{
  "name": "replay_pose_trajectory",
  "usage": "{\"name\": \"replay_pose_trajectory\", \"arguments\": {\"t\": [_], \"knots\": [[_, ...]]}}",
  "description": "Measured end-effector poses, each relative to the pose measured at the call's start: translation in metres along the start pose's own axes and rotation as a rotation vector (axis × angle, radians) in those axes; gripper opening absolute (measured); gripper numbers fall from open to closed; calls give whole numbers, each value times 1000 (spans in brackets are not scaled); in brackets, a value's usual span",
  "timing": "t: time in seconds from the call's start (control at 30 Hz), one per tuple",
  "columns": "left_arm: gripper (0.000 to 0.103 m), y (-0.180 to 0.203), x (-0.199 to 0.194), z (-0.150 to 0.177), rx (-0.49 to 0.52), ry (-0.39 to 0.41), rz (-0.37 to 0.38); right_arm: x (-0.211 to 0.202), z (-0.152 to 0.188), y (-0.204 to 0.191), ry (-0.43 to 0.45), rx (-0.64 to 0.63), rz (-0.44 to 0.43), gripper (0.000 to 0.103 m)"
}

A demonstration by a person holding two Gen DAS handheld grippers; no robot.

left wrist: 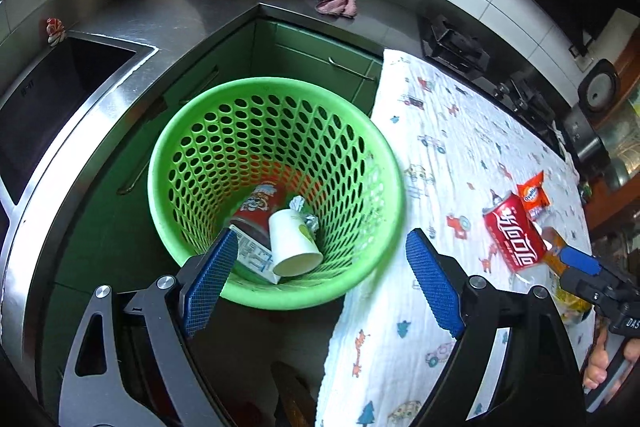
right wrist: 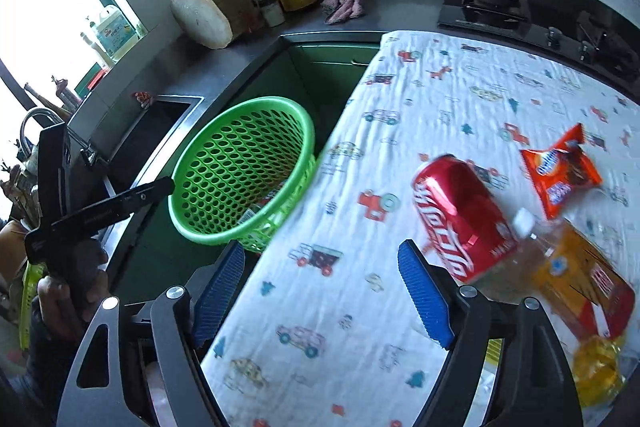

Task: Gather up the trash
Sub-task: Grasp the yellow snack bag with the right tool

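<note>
Both claws gape with nothing between their blue pads: the left gripper [left wrist: 320, 275] above the green basket [left wrist: 168, 163], the right gripper [right wrist: 322, 291] over the patterned cloth [right wrist: 460, 87]. The red can [right wrist: 460, 215] lies on its side at two o'clock of the right claw, with the orange packet [right wrist: 560, 171] beyond it. A paper cup [left wrist: 294, 241] lies in the basket.

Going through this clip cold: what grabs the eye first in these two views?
The bright green perforated basket beside the table, already holding a white paper cup and cartons. Next, the red cola can lying on its side on the printed cloth, with an orange snack packet just beyond it.
</note>
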State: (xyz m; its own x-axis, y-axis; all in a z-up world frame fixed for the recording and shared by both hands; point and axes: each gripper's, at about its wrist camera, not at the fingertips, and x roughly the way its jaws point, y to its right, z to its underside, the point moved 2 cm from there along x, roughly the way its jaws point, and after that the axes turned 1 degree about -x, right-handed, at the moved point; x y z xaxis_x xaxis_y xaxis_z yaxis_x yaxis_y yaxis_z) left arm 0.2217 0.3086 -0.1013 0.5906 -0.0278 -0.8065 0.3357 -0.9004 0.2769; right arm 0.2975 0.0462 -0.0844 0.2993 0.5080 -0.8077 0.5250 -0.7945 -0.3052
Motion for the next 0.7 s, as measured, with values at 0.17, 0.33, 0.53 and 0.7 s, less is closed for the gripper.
{"name": "replay_pose_trajectory", "arguments": {"t": [0.17,0.33,0.53,0.7], "knots": [[85,35,-1,22,33,-20,35,-47,32,45,38,45,67,76],[85,71,0,43,72,-46,69,-94,65,90,93,91,156,76],[87,116,3,60,137,-74,116,-122,101,138,116,181,229,76],[87,150,3,69,225,-87,146,-122,119,164,118,246,249,69]]}}
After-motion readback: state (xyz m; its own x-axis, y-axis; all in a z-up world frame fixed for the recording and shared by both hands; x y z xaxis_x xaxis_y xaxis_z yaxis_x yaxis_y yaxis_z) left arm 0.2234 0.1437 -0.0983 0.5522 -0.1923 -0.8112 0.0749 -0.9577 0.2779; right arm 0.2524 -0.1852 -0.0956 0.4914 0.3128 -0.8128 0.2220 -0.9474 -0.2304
